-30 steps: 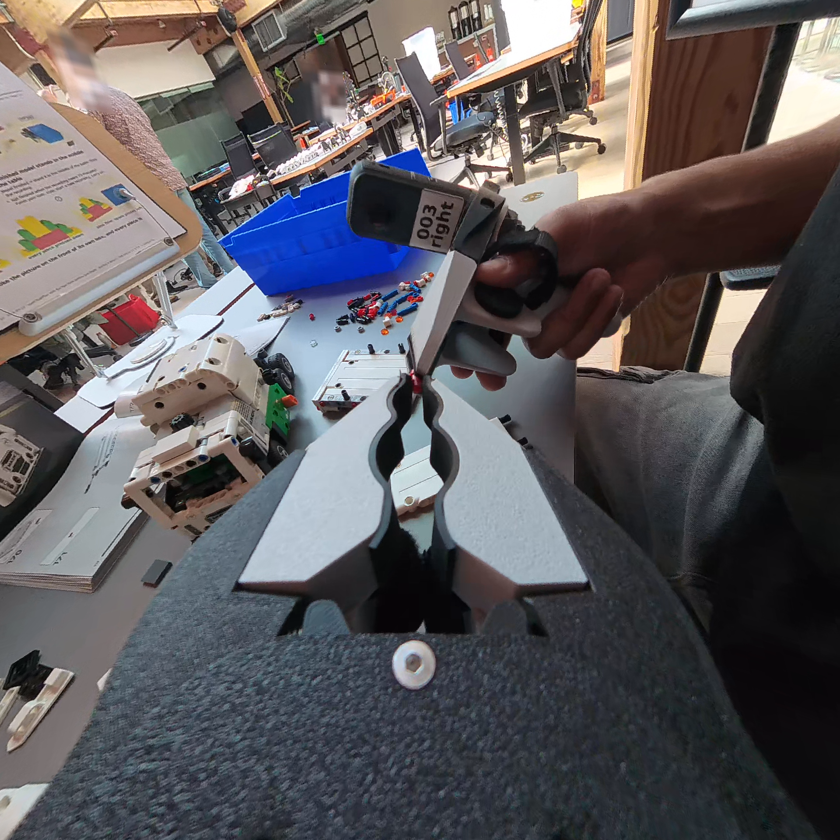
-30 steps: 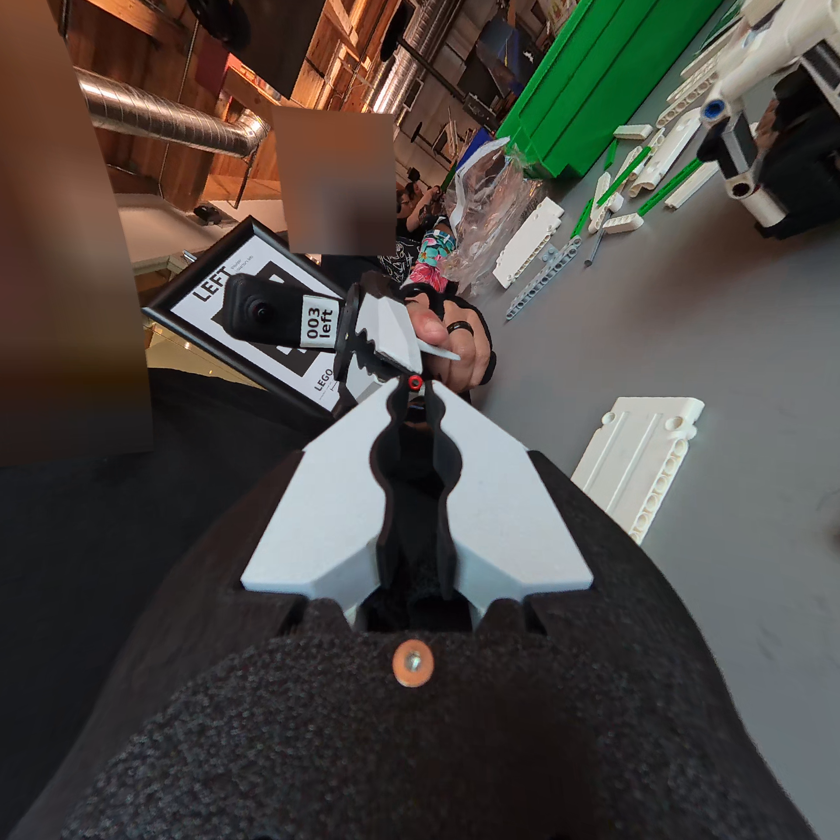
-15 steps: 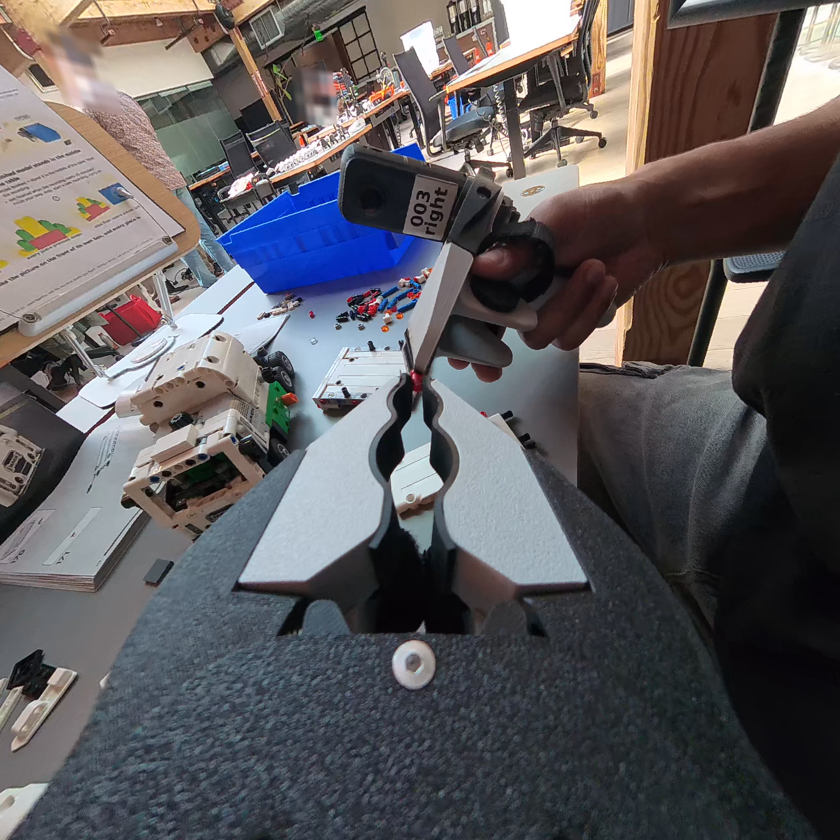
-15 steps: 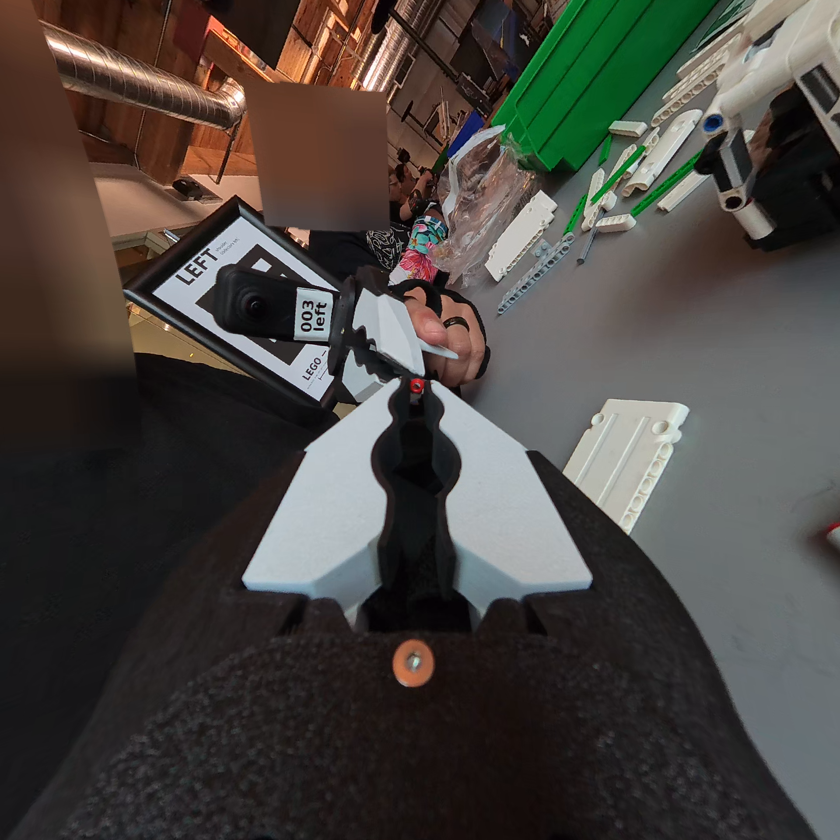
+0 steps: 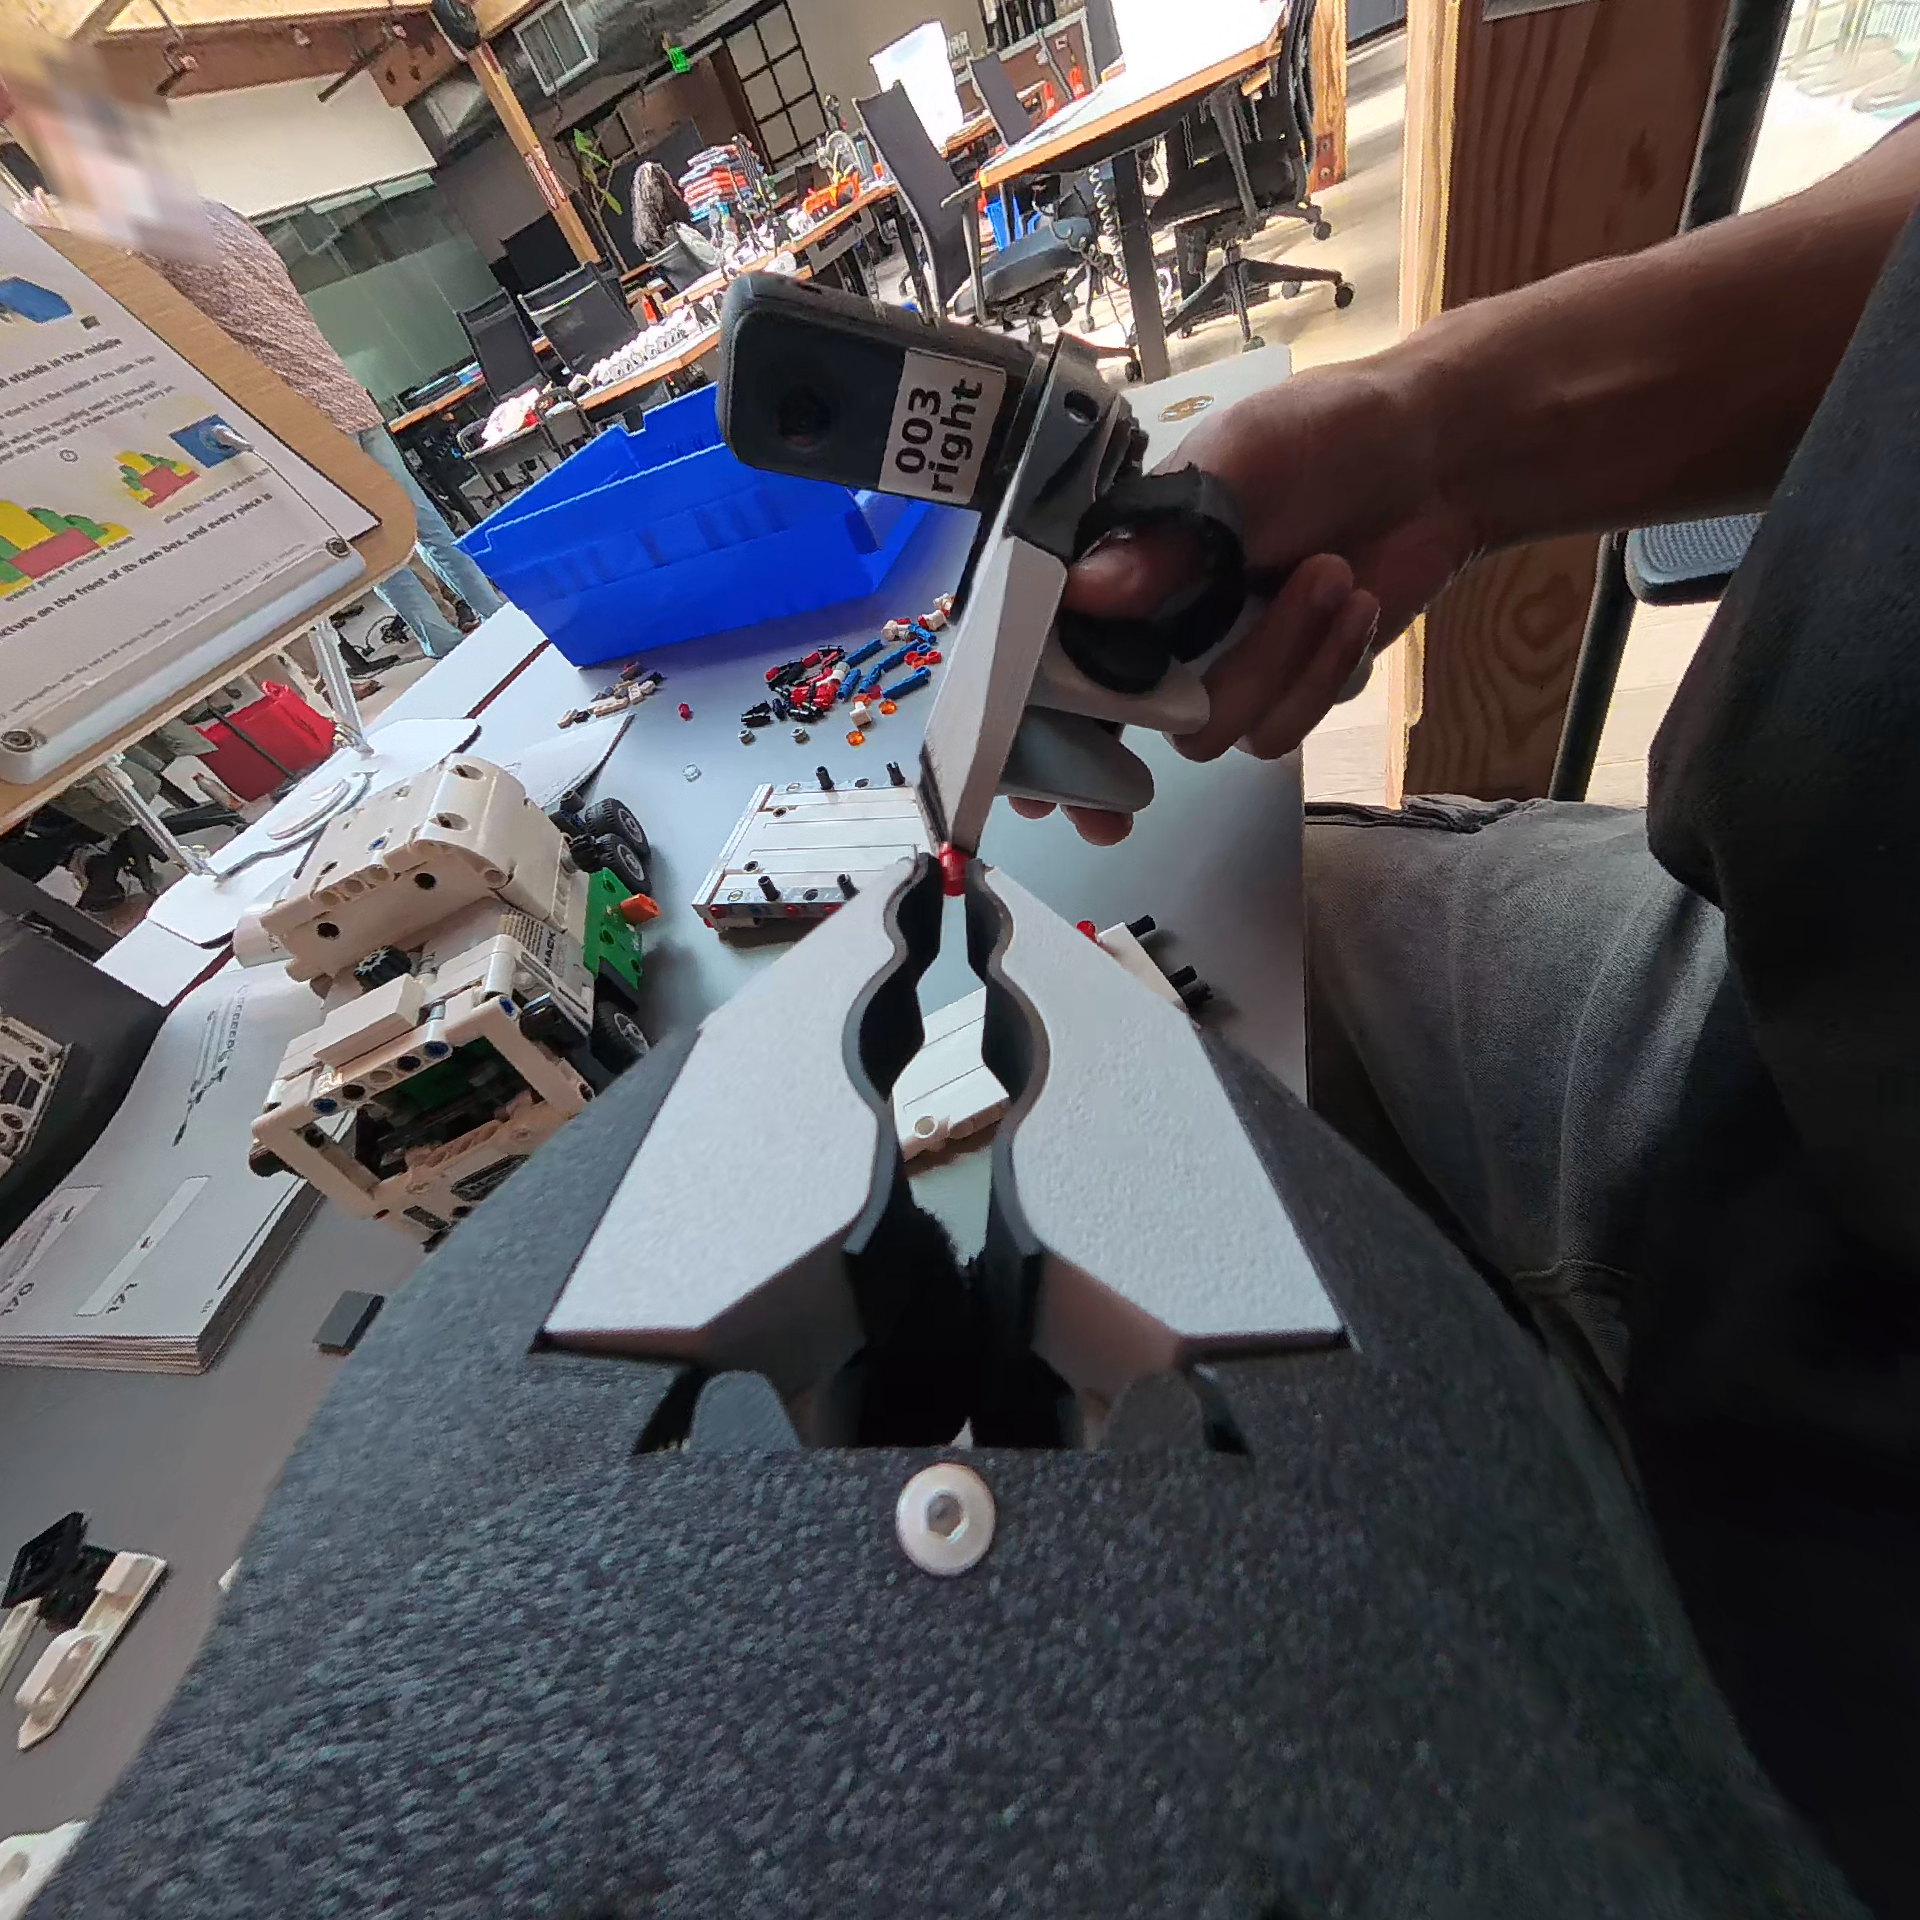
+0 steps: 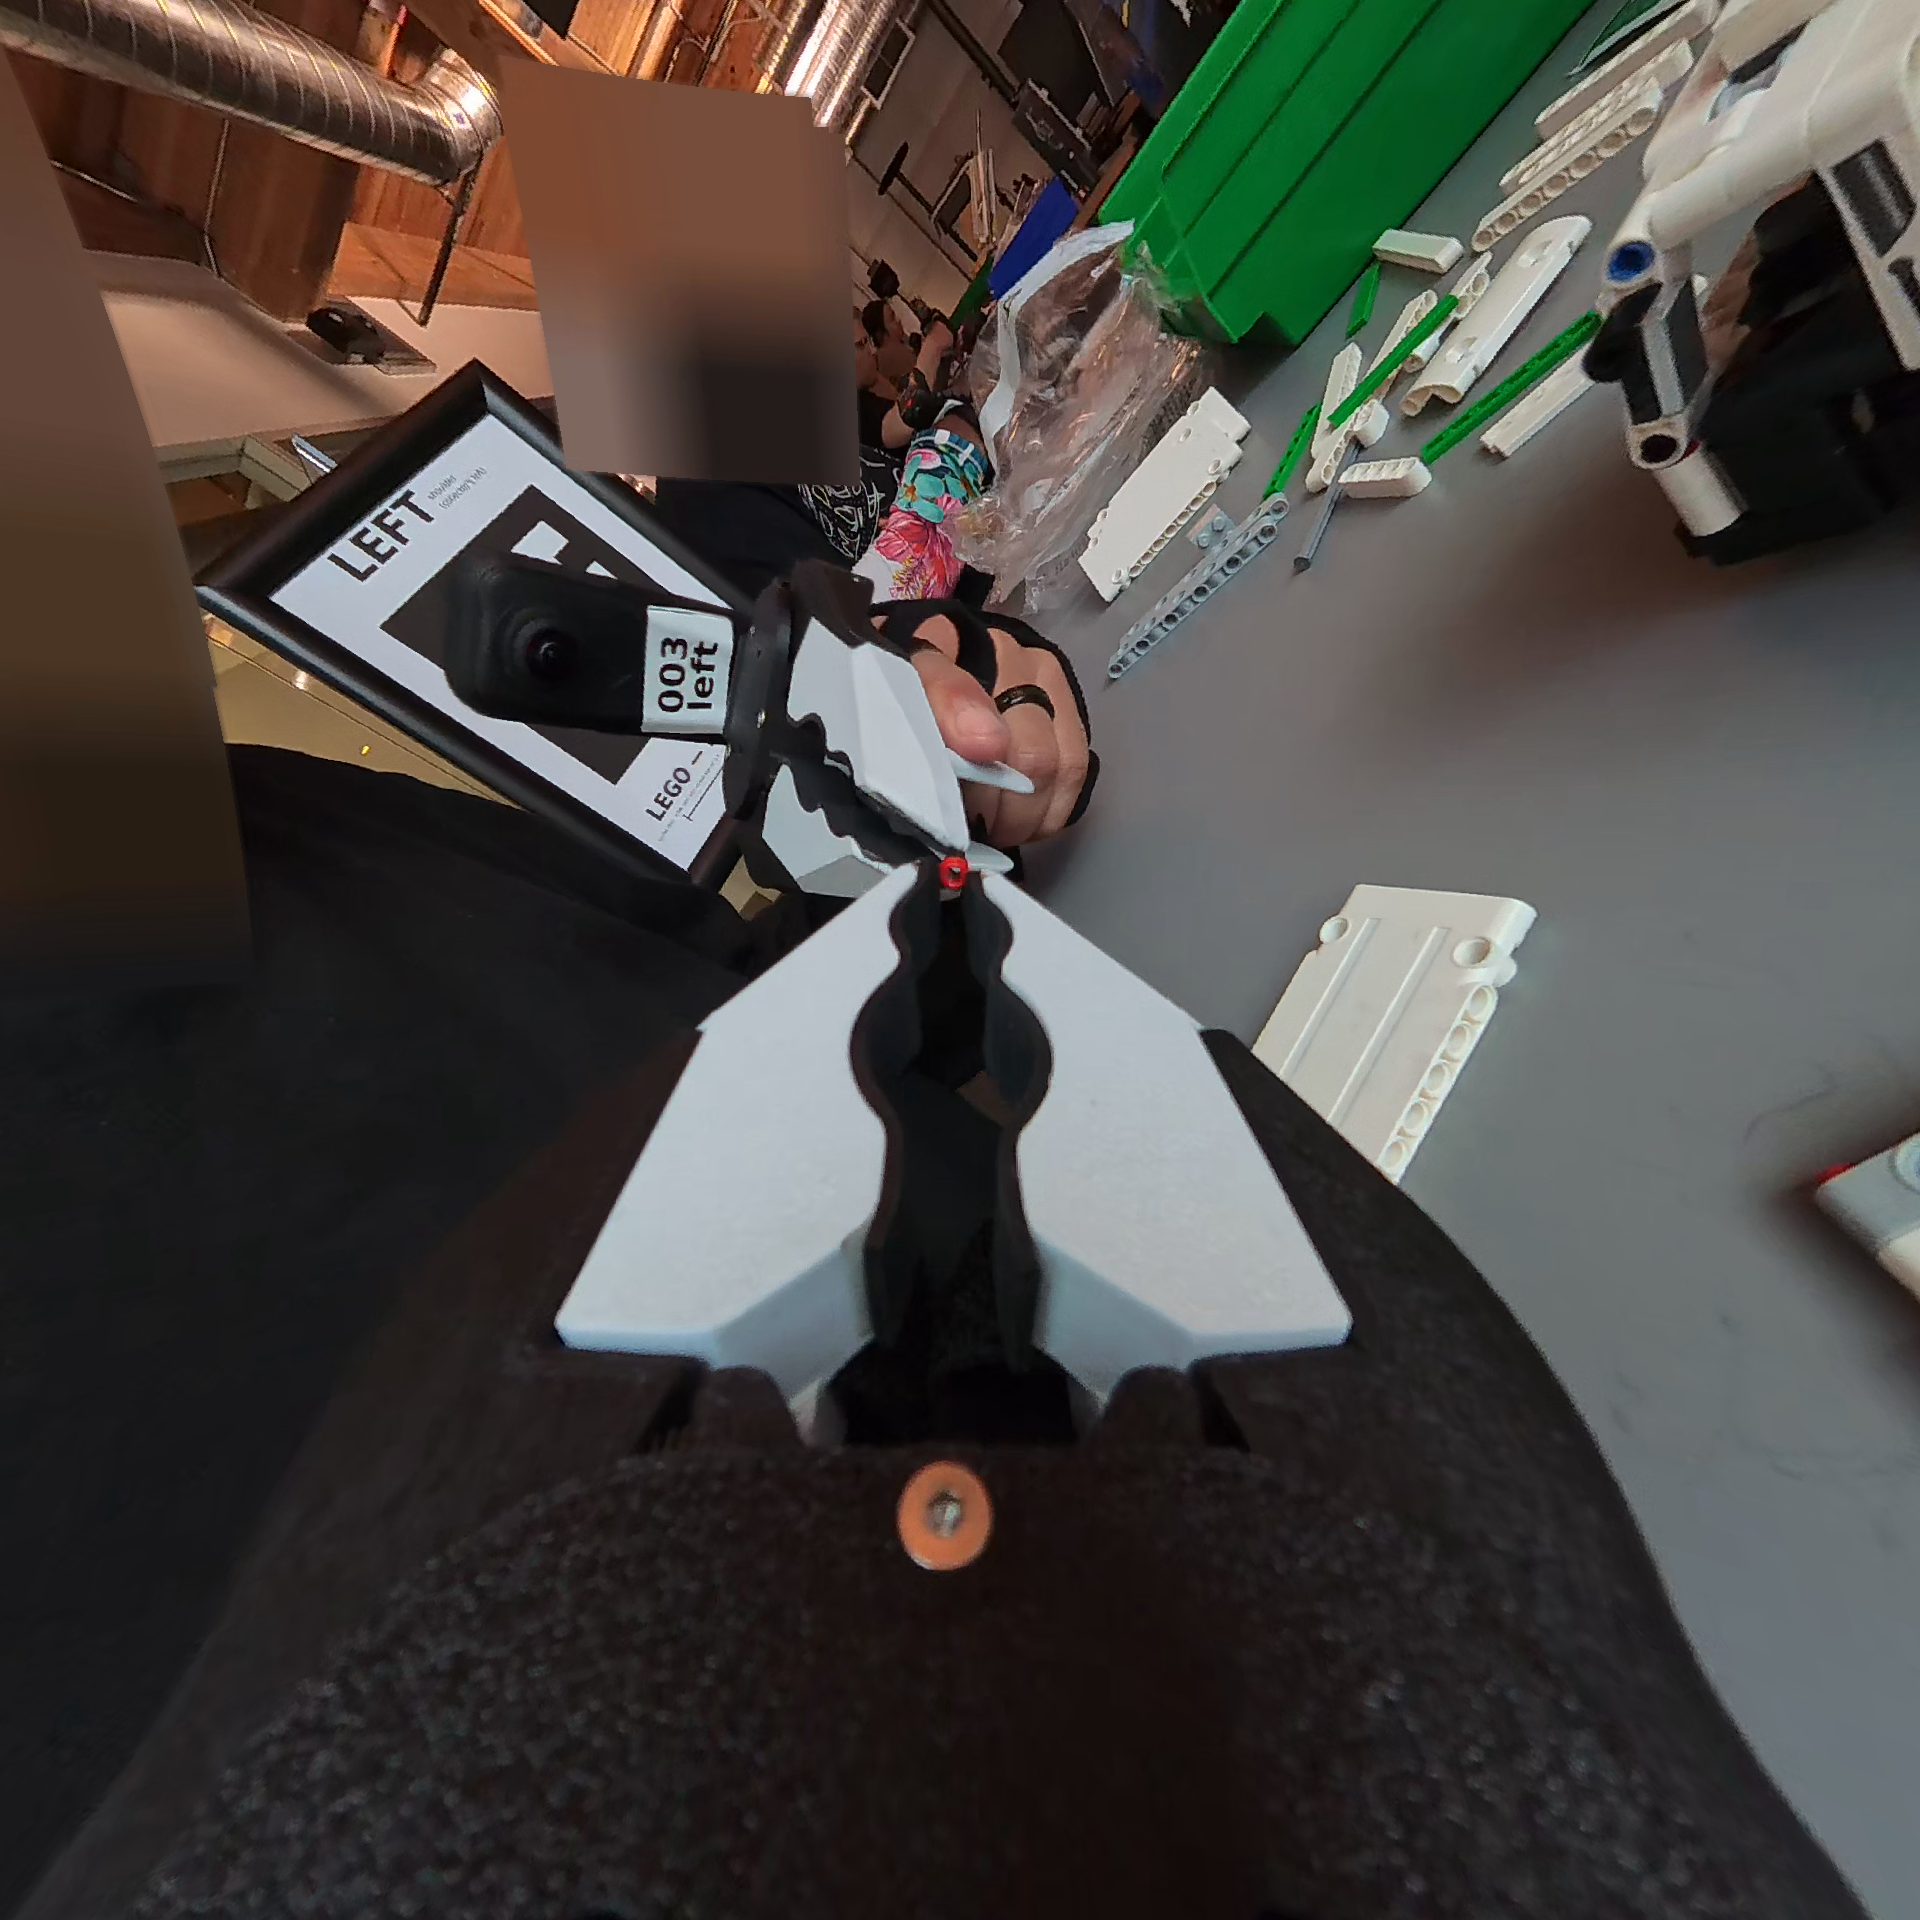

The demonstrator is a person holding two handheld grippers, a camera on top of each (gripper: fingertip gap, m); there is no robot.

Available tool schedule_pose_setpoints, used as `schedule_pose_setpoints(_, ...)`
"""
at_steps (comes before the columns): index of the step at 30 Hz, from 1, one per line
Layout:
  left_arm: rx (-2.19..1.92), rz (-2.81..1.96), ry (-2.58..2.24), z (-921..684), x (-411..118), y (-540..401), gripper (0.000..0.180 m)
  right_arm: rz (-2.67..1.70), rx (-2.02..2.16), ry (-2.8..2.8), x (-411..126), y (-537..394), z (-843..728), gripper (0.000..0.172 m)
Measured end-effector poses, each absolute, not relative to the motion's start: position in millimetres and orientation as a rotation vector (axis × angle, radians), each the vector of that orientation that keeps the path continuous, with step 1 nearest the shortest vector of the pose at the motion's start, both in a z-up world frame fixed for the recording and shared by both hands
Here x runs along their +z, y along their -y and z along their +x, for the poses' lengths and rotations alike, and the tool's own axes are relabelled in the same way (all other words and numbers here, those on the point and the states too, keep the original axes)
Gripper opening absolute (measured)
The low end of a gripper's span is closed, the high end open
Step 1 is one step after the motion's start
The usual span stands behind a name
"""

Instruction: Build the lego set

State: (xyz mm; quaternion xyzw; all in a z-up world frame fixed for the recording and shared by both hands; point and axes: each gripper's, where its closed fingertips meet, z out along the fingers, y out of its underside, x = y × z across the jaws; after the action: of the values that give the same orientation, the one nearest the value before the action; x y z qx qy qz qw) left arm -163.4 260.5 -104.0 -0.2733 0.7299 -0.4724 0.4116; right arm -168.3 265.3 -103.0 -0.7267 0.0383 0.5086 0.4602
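Note:
My two grippers meet tip to tip above the grey table point(image 6: 1558, 779). A small red pin point(image 5: 948, 862) sits pinched between the tips of my left gripper point(image 5: 948, 881). My right gripper point(image 5: 951, 831) comes down on it from above, held by a hand. In the right wrist view the same red pin point(image 6: 951, 871) sits between the closed tips of my right gripper point(image 6: 951, 885). The left gripper point(image 6: 961, 847) reaches it there from the upper left. Both grippers are shut on the pin.
A white truck model point(image 5: 416, 997), a white panel with black pins point(image 5: 821, 842), a pile of small pieces point(image 5: 842, 681) and a blue bin point(image 5: 675, 561) lie beyond. A white panel point(image 6: 1392, 1029), loose beams point(image 6: 1434, 364), a plastic bag point(image 6: 1081, 416) and a green bin point(image 6: 1299, 156) show on the right. The grippers are tip to tip, or close to it.
My right gripper's jaws have narrowed onto the red pin. My left gripper has stayed shut on it. Both grippers have held their meeting point, with the right one tilting a little.

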Motion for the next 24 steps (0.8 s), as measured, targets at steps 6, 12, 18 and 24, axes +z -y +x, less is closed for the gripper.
schedule_pose_setpoints(6,-1.167,-0.68,-1.858,-163.7,-107.5,-259.7,0.003,-1.818,1.24,-0.086,-106.4,-264.6,-168.7,0.003)
schedule_pose_setpoints(12,-1.134,-0.641,-1.891,-166.0,-112.7,-256.5,0.003,-1.846,1.262,-0.083,-111.8,-262.1,-171.3,0.003)
schedule_pose_setpoints(18,-1.158,-0.838,-1.936,-156.2,-130.4,-262.3,0.006,-1.997,1.056,-0.021,-128.3,-263.6,-161.7,0.002)
schedule_pose_setpoints(24,-1.161,-1.112,-2.018,-148.0,-152.4,-271.8,0.041,-2.366,0.292,0.388,-160.3,-276.1,-109.9,0.002)
